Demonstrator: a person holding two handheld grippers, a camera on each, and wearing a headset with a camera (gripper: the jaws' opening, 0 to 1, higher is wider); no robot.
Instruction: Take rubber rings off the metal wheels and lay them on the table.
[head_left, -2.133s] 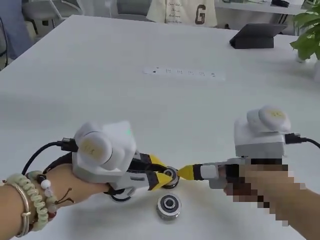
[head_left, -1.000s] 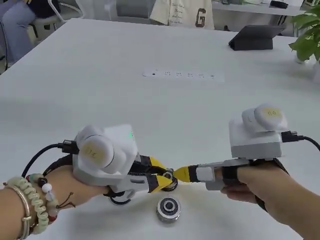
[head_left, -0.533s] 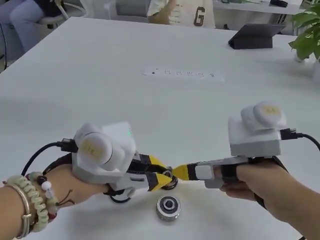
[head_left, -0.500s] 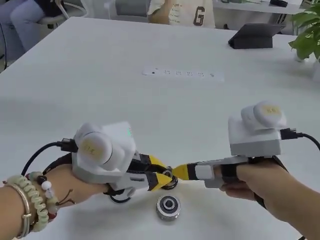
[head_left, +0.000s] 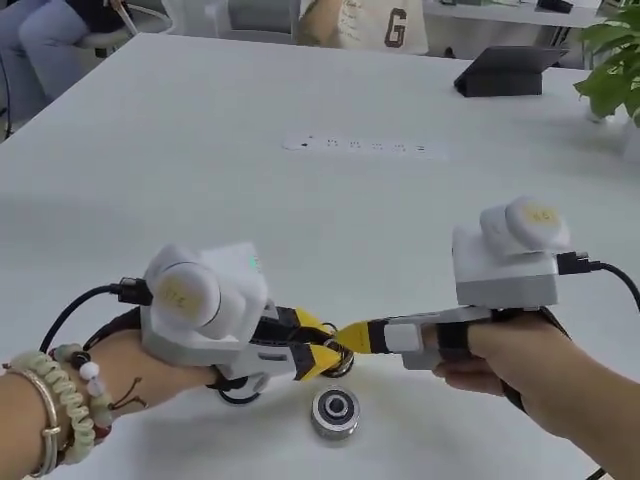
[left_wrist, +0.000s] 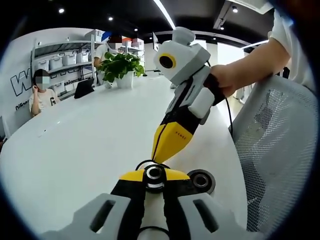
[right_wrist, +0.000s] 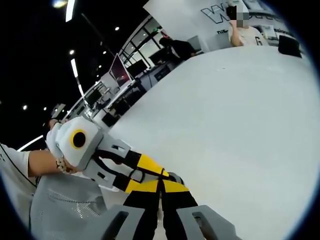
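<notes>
My left gripper (head_left: 328, 358) is shut on a small metal wheel (head_left: 341, 361), held just above the white table (head_left: 300, 220); in the left gripper view the wheel (left_wrist: 155, 173) sits between its yellow jaws (left_wrist: 154, 176). My right gripper (head_left: 346, 338) comes in from the right, its yellow tips closed on the thin black rubber ring (left_wrist: 142, 163) at the wheel's top edge. The right gripper view has its jaws (right_wrist: 161, 185) together against the wheel (right_wrist: 176, 178). A second wheel (head_left: 335, 411) with its ring on lies flat in front. A loose black ring (head_left: 240, 398) lies under my left gripper.
A flush socket strip (head_left: 365, 147) is set in the table's middle. At the far right stand a dark tablet stand (head_left: 500, 72) and a potted plant (head_left: 612, 80). People sit beyond the far edge. A mesh chair (left_wrist: 272, 150) stands close behind the near edge.
My right gripper has edged left and slightly up against the held wheel. The left gripper and the wheel on the table have stayed in place.
</notes>
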